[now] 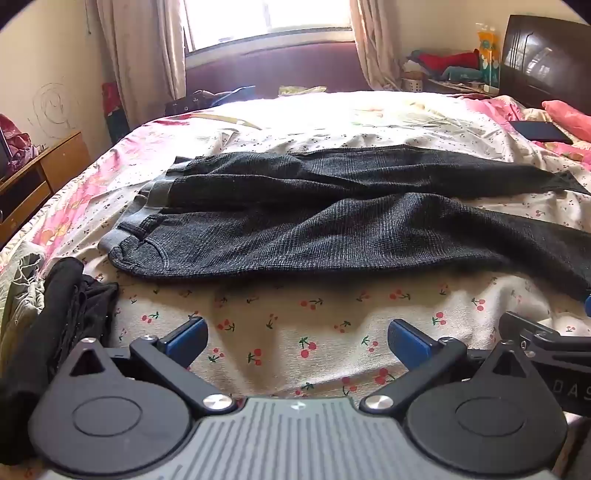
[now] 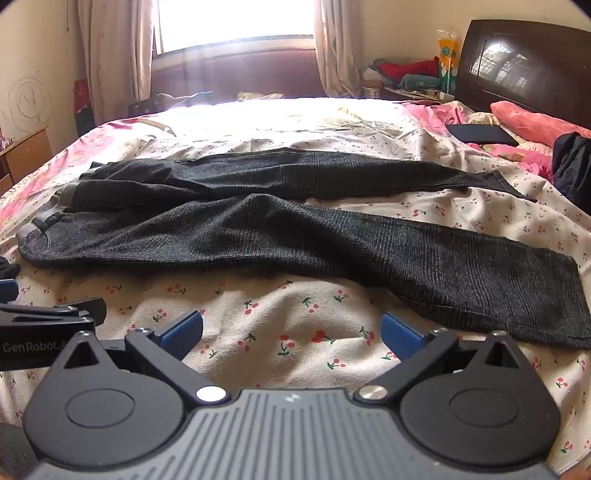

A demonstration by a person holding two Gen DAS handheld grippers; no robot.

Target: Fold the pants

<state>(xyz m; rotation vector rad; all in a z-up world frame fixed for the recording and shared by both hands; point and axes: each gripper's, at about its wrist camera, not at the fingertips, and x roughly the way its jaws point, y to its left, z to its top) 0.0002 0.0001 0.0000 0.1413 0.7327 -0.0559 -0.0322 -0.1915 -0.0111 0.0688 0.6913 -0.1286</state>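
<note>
One pair of dark knitted pants [image 2: 280,229] is laid flat across a bed [image 2: 295,332] dressed in a cherry-print sheet, beneath a curtained, sunlit window [image 2: 236,22].

Waistband to the left, legs spread rightward. Both the left gripper [image 1: 297,338] and right gripper [image 2: 291,330] are held wide apart, empty, over bare sheet. "GenRobot" is lettered on the left gripper's side.

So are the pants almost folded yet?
Not yet. Done: the dark pants are spread flat across the bed, legs apart. In hand: nothing; the left gripper and right gripper are both open above the sheet, touching no cloth. Left: every fold.
</note>
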